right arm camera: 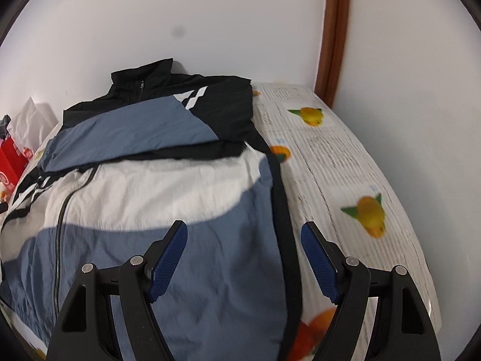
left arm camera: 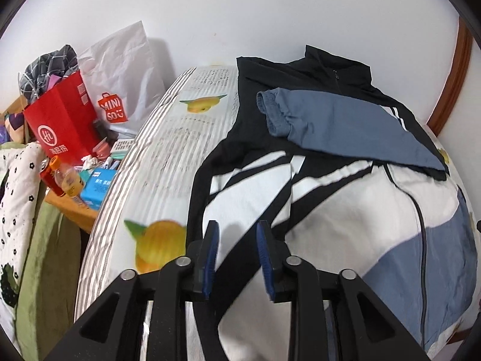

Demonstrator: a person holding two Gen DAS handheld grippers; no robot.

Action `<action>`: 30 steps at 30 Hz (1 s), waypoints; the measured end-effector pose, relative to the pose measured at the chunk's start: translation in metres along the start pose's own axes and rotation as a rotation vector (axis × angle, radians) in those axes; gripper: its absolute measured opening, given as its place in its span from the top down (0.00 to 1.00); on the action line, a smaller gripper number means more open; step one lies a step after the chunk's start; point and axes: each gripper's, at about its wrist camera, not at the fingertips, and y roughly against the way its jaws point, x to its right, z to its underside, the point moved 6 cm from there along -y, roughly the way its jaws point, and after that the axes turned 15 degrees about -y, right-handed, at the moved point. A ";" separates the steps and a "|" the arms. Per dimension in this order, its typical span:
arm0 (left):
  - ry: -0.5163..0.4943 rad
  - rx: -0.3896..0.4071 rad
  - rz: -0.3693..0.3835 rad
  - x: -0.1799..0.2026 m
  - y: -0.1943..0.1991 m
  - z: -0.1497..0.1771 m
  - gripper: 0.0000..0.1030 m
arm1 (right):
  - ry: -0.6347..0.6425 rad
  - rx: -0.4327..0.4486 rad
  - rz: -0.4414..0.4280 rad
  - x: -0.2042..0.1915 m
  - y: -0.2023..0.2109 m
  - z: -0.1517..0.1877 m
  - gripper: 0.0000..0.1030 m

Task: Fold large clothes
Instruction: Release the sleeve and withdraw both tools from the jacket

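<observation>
We see a zip-up jacket – black, white and slate blue – lying front-up on the bed. Both sleeves are folded across its chest.

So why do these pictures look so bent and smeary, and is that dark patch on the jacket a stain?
Left wrist view: fisheye lens bows the bedsheet; the near orange print looks blurred. Right wrist view: the door frame curves, the sheet's text smears, and the dark patch on the jacket looks like shadow near the right gripper, not a stain.
</observation>
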 end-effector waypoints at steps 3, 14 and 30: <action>-0.017 0.021 -0.004 0.004 0.006 0.009 0.56 | -0.006 -0.003 -0.005 0.007 0.006 0.010 0.25; 0.029 0.017 0.040 -0.003 0.012 0.048 0.40 | -0.023 -0.023 0.004 0.022 0.007 0.035 0.25; 0.012 0.000 0.057 0.009 -0.001 0.072 0.38 | -0.010 -0.057 0.026 0.024 -0.014 0.060 0.25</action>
